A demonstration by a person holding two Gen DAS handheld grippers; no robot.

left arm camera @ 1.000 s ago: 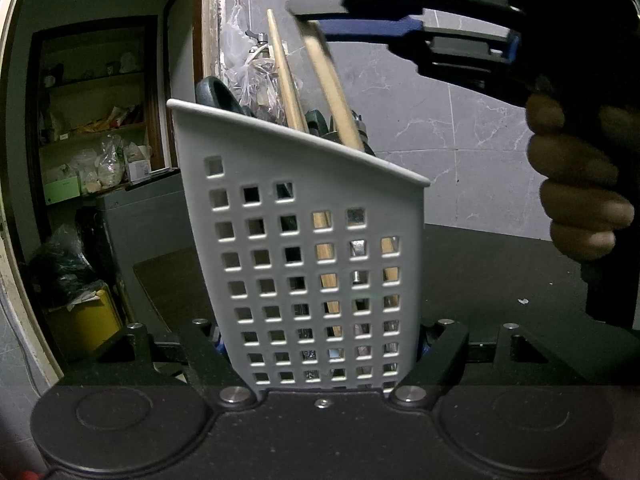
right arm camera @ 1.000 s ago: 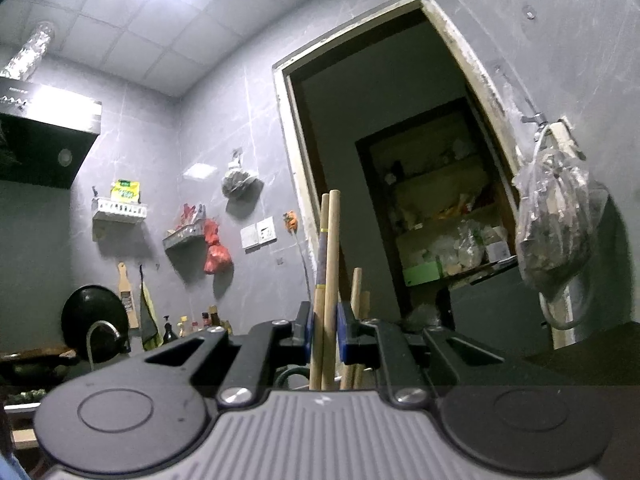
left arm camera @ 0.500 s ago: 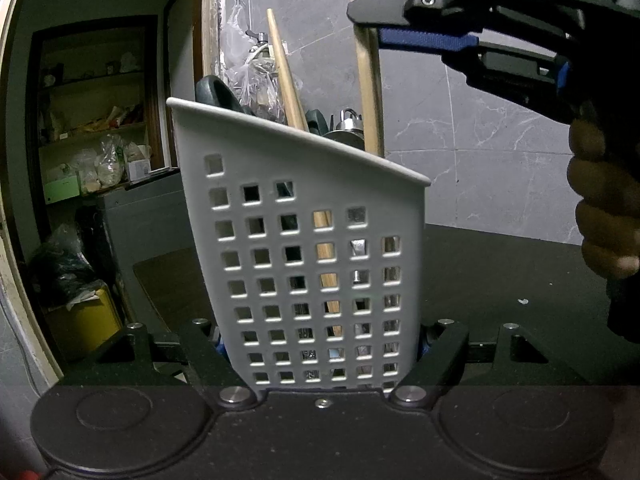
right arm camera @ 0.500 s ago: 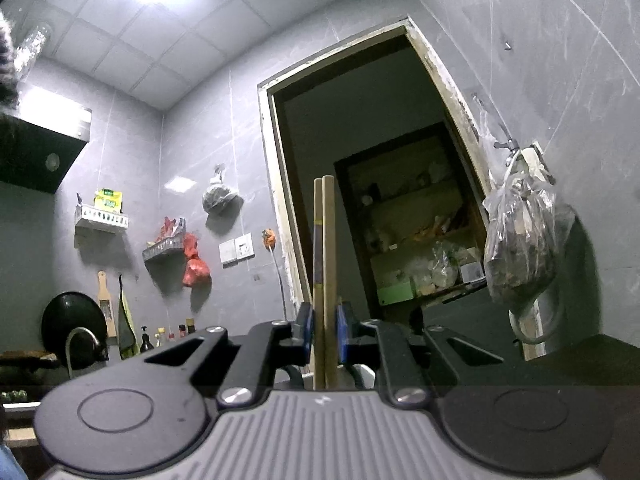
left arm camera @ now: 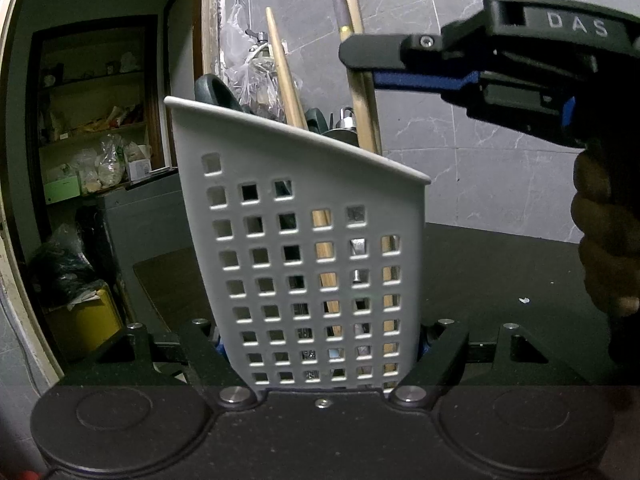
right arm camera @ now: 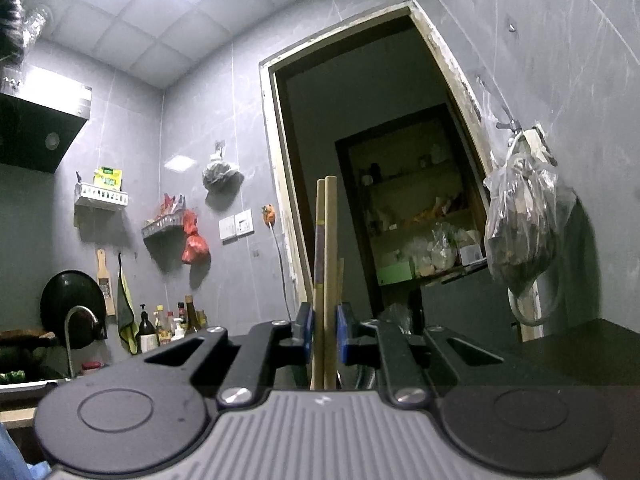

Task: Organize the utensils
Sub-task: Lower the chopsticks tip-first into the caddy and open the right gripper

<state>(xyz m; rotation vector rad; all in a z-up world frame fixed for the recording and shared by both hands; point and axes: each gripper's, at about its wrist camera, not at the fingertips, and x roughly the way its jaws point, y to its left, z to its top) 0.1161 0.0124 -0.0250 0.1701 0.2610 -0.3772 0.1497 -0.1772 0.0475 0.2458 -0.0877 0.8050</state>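
Observation:
A grey perforated utensil holder (left arm camera: 304, 240) stands upright in the left wrist view, and my left gripper (left arm camera: 322, 346) is shut on its lower sides. It holds a single wooden chopstick (left arm camera: 286, 88), dark handles (left arm camera: 216, 88) and a metal utensil (left arm camera: 346, 118). My right gripper (left arm camera: 372, 66) comes in from the upper right, shut on a pair of wooden chopsticks (left arm camera: 362, 112). The pair stands nearly upright with its lower ends inside the holder's right side. In the right wrist view the same pair (right arm camera: 326, 240) rises between the blue pads of my right gripper (right arm camera: 323, 328).
The holder rests above a black countertop (left arm camera: 500, 272) before a grey tiled wall. A person's hand (left arm camera: 600, 240) grips the right tool. A doorway with pantry shelves (left arm camera: 92, 120) lies left, a yellow bin (left arm camera: 84, 320) below it. A plastic bag (right arm camera: 520, 220) hangs on the wall.
The chopstick pair swung from tilted to nearly upright and sank a little into the holder, with my right gripper still shut on it. The left gripper and the holder stayed still.

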